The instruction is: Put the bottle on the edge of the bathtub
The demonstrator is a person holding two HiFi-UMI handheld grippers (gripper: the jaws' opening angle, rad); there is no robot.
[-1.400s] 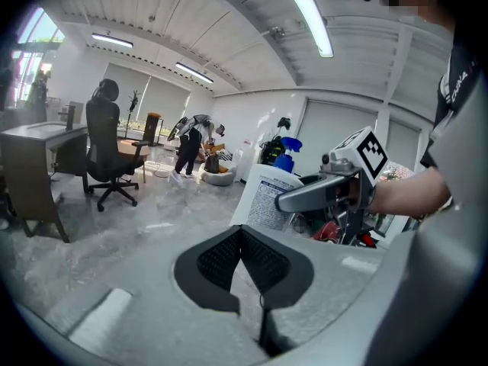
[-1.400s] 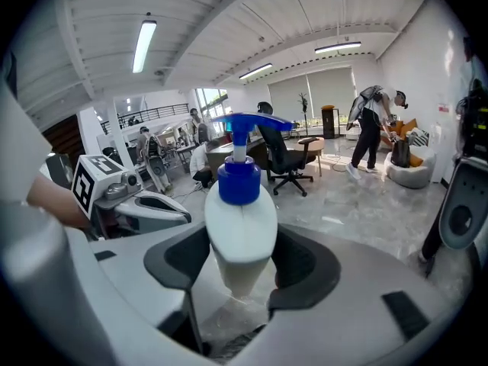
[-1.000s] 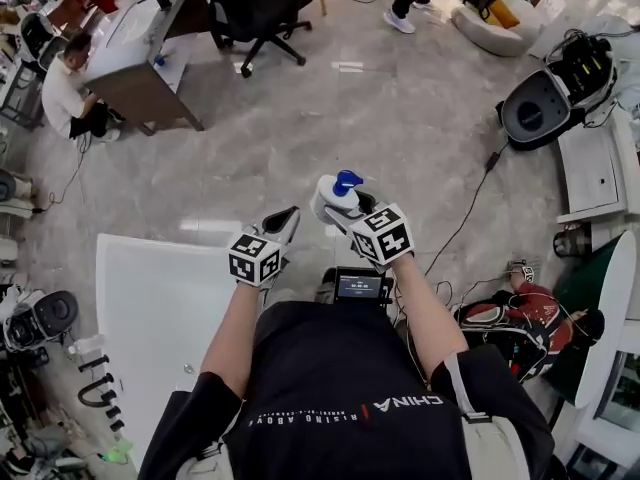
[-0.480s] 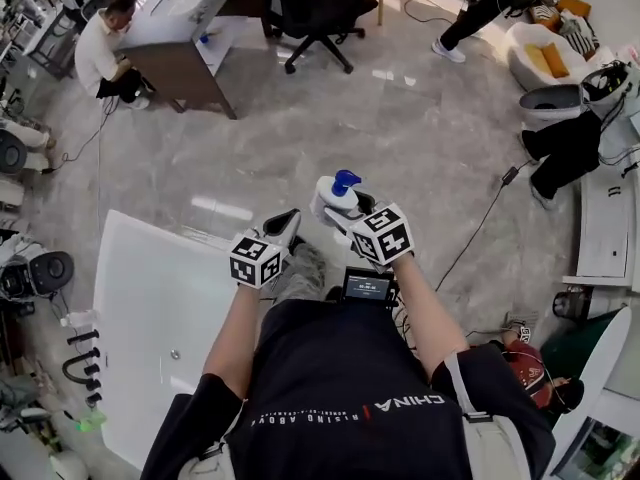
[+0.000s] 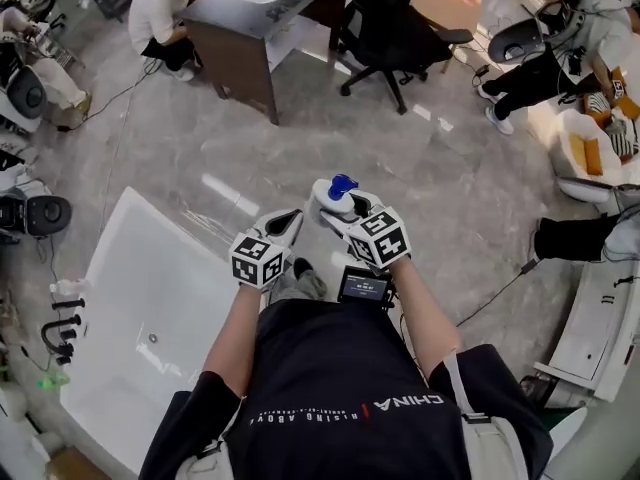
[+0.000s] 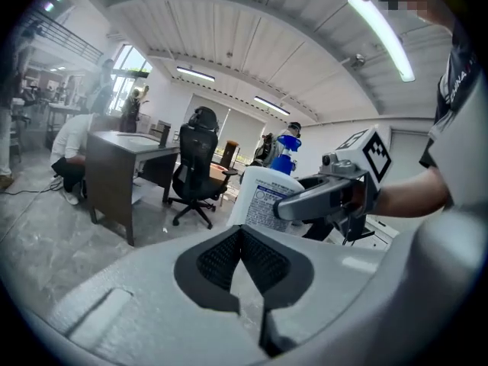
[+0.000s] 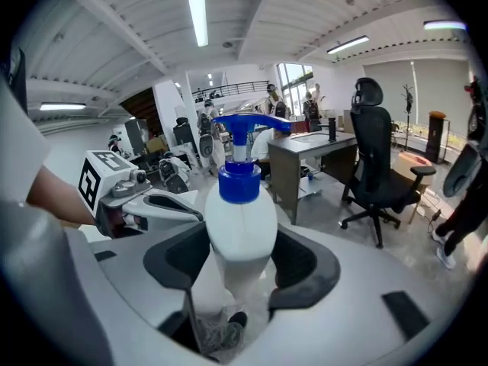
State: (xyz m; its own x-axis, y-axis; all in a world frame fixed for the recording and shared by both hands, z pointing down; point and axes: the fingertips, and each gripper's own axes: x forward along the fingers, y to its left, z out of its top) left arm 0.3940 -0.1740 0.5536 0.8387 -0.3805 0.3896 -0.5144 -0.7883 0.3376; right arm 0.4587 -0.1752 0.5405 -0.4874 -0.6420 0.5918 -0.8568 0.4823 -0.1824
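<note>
Office floor with bathtub [image 5: 170, 223] at lower left.
Upright bottle [image 7: 240, 219] was clamped between right gripper [image 7: 242, 265] fingers [image 7: 305, 264], well right of its rim; left gripper [image 6: 242, 261], nearer, was closed, empty.

bathtub [image 5: 140, 268] left of the bottle [image 5: 331, 204] (desk [image 5: 245, 38] beyond, chair [image 5: 395, 28] to its right)

Desk [image 5: 243, 50], office chair [image 5: 393, 30], seated person [image 5: 163, 12]

bottle [image 5: 328, 196] 1 | grippers 2: left gripper [image 5: 287, 220], right gripper [image 5: 342, 214] | bathtub [image 5: 128, 216] 1 | desk [image 5: 250, 8] 1 | chair [image 5: 395, 23] 1
</note>
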